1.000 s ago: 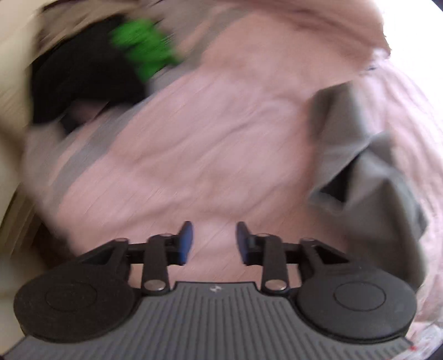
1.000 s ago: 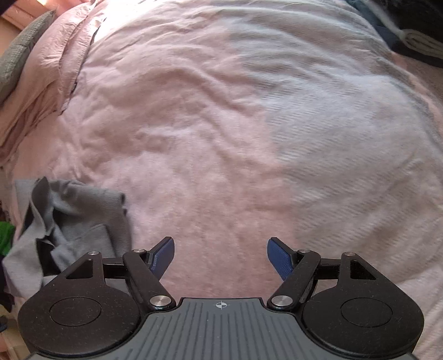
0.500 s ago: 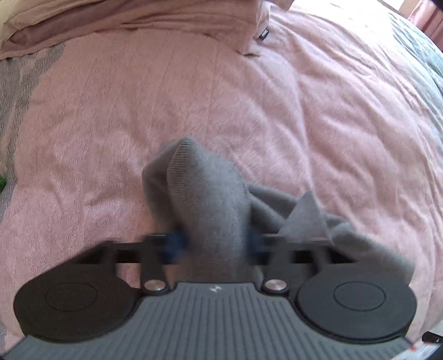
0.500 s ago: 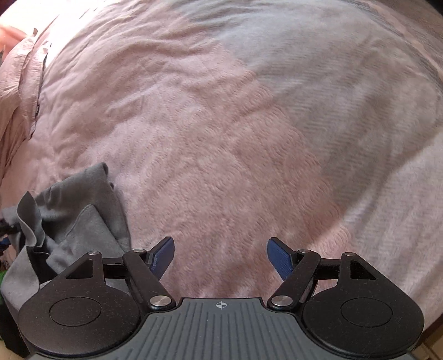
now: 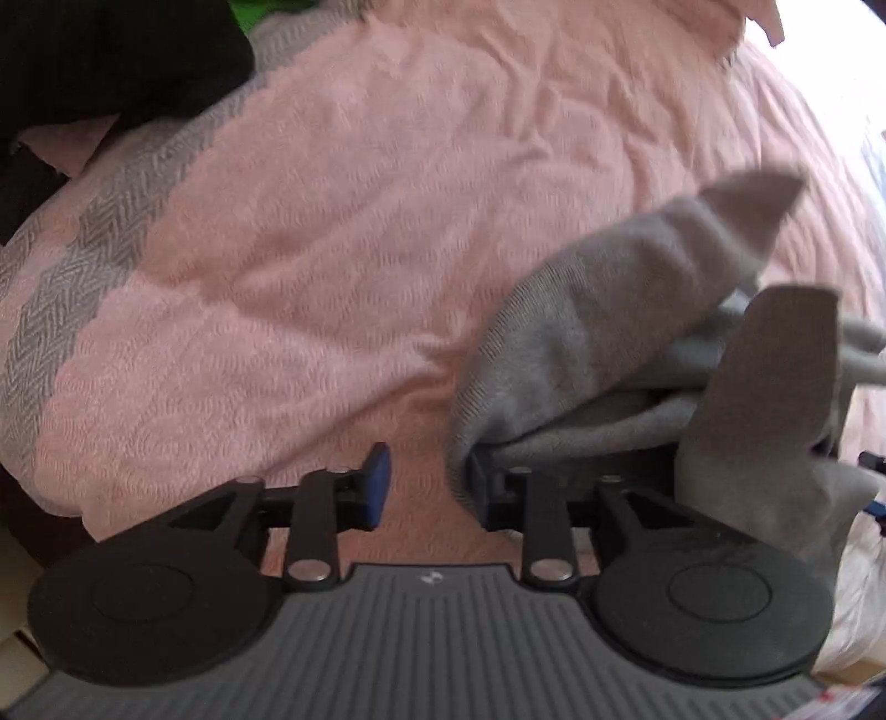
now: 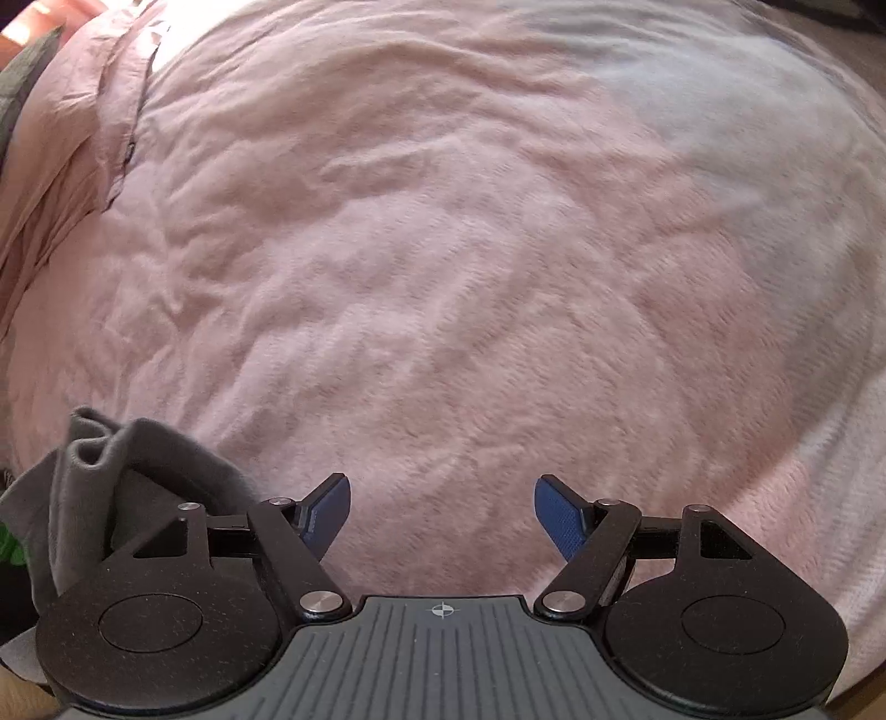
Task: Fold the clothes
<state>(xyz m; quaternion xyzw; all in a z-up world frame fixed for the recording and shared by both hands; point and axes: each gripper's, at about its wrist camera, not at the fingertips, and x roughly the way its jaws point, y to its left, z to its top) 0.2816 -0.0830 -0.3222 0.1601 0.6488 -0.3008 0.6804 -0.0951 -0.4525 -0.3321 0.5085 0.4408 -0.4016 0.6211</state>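
A crumpled grey knit garment (image 5: 637, 310) lies on the pink bed cover (image 5: 360, 221) at the right of the left wrist view. One fold of it drapes over the right finger of my left gripper (image 5: 427, 482). That gripper's jaws are opening; only bare pink cover shows in the gap between them, and the pads do not press the cloth. In the right wrist view the same grey garment (image 6: 111, 471) bunches at the lower left, beside my right gripper (image 6: 443, 515). The right gripper stands open over the pink cover (image 6: 443, 249), holding nothing.
A heap of black clothing (image 5: 111, 55) with a green item (image 5: 260, 11) sits at the far left of the bed. A grey herringbone stripe (image 5: 83, 249) runs along the cover. A pink pillowcase (image 6: 72, 127) lies at the upper left.
Half a second ago the left gripper was shut on the grey garment; now its jaws have parted and the cloth hangs off the right finger. The left view swung back toward the black clothes.
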